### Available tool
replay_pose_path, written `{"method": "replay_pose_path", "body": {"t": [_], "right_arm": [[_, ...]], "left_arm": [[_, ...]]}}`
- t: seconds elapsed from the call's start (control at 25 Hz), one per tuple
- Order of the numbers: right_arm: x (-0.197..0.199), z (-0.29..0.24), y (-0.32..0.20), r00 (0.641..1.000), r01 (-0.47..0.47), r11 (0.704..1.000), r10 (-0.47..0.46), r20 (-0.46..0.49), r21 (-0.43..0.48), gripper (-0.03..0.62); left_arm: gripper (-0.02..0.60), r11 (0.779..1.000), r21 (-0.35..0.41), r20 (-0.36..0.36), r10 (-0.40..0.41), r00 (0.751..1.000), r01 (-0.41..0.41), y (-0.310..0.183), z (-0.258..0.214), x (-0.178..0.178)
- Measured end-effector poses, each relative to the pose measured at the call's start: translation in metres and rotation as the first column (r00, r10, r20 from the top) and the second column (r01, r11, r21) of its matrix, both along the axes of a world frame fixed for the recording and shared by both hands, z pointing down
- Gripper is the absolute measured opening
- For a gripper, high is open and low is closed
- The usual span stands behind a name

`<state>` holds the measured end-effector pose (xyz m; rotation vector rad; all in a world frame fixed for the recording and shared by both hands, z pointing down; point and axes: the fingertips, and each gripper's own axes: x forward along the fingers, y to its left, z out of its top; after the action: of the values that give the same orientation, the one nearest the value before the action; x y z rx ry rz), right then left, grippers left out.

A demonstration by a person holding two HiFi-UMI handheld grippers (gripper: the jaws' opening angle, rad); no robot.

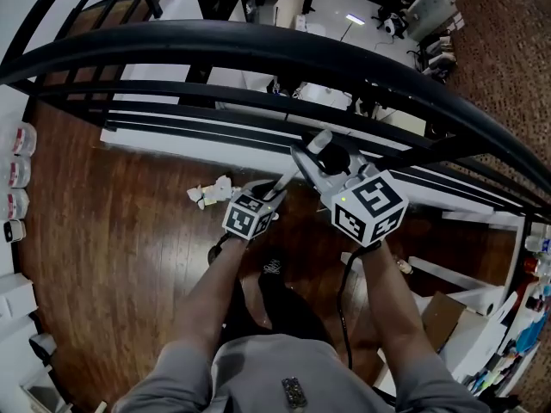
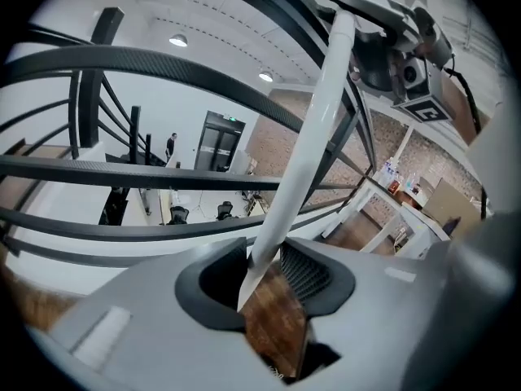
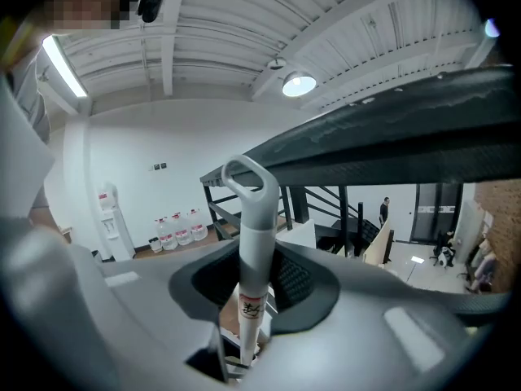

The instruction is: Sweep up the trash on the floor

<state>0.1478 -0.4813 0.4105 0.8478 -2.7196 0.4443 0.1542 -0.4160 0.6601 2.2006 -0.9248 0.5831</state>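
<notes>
Right tongs pinch the white handle below its loop; left tongs seemingly pinch it lower down. Crumpled paper lies on the wood floor.

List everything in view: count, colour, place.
trash: one cluster, white crumpled paper, on the floor near the railing's foot
handle: one, white, loop at its top, running through both grippers
railing: one, black, curving across ahead
floor: one, brown wood
bottles: several, clear, at the left edge
dispenser: one, white, against the wall
box: one, brown cardboard, lower right
left gripper: one, grey, closed on the handle lower down
right gripper: one, grey, closed on the handle near its top
forearms: two, bare, behind the grippers
</notes>
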Motion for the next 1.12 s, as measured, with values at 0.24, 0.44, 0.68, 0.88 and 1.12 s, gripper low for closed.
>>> {"method": "replay_pose_path", "body": {"t": [0.24,0.44,0.68,0.88,1.12], "right_arm": [[0.020,0.033,-0.012,0.999,-0.001,1.000,0.001,-0.038,0.013,0.089],[0.031,0.037,-0.036,0.998,-0.053,0.997,0.055,-0.037,0.064,0.091],[0.051,0.043,-0.044,0.988,-0.149,0.987,0.150,-0.018,0.066,0.215],[0.076,0.053,-0.036,0.970,-0.242,0.969,0.243,-0.014,0.038,0.213],[0.084,0.059,-0.013,0.967,-0.256,0.967,0.256,0.007,0.005,0.176]], "left_arm": [[0.130,1.000,-0.013,-0.051,-0.014,0.999,0.014,-0.013,0.033,0.035],[0.130,0.998,0.006,-0.068,-0.054,0.996,0.055,-0.035,0.040,0.044],[0.129,0.993,0.006,-0.028,-0.120,0.992,0.121,-0.053,0.044,0.038],[0.126,0.989,0.010,-0.020,-0.150,0.989,0.150,-0.076,0.048,0.033],[0.127,0.982,0.000,-0.007,-0.191,0.982,0.191,-0.095,0.054,0.034]]}}
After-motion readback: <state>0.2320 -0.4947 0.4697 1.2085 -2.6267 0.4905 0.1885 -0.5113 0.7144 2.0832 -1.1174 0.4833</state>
